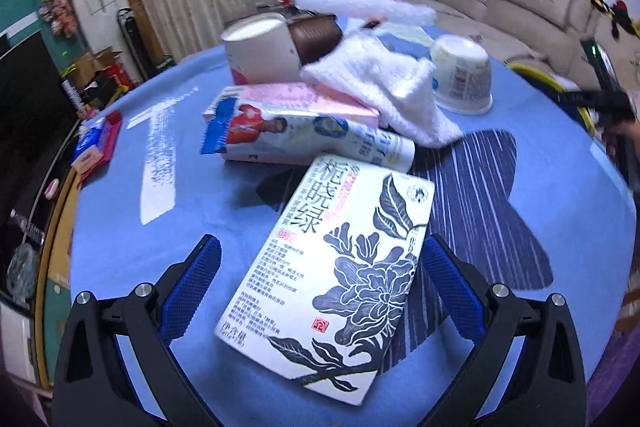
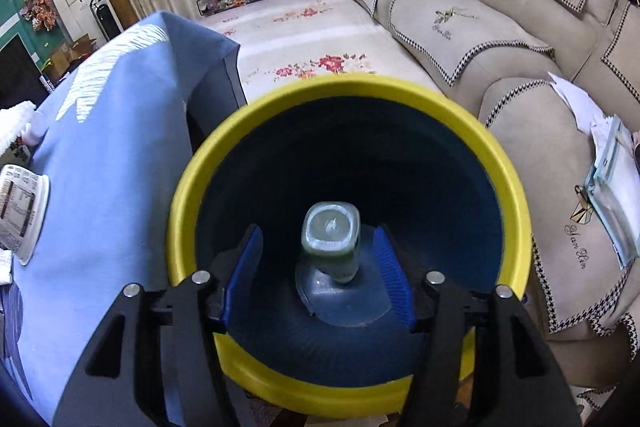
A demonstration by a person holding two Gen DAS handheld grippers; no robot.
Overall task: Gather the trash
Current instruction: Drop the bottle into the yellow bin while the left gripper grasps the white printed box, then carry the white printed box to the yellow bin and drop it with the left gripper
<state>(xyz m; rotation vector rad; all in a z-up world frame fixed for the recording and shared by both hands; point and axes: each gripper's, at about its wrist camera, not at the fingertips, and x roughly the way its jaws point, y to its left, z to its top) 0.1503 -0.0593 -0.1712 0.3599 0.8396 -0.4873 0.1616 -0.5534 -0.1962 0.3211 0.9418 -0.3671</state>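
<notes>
**Bottle inside the bin, book under the left gripper**

The right gripper [image 2: 318, 267] hangs over the yellow-rimmed, dark blue round bin [image 2: 496, 163], fingers spread clear of the pale green plastic bottle [image 2: 330, 239] inside it. The left gripper [image 1: 320, 267] is spread wide above a white floral paperback book [image 1: 332, 267] on the blue tablecloth [image 1: 560, 167].

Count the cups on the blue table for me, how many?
2. A paper cup lies on its side at the far end; a white cup sits upside down beside the towel. Others may hide underneath.
</notes>
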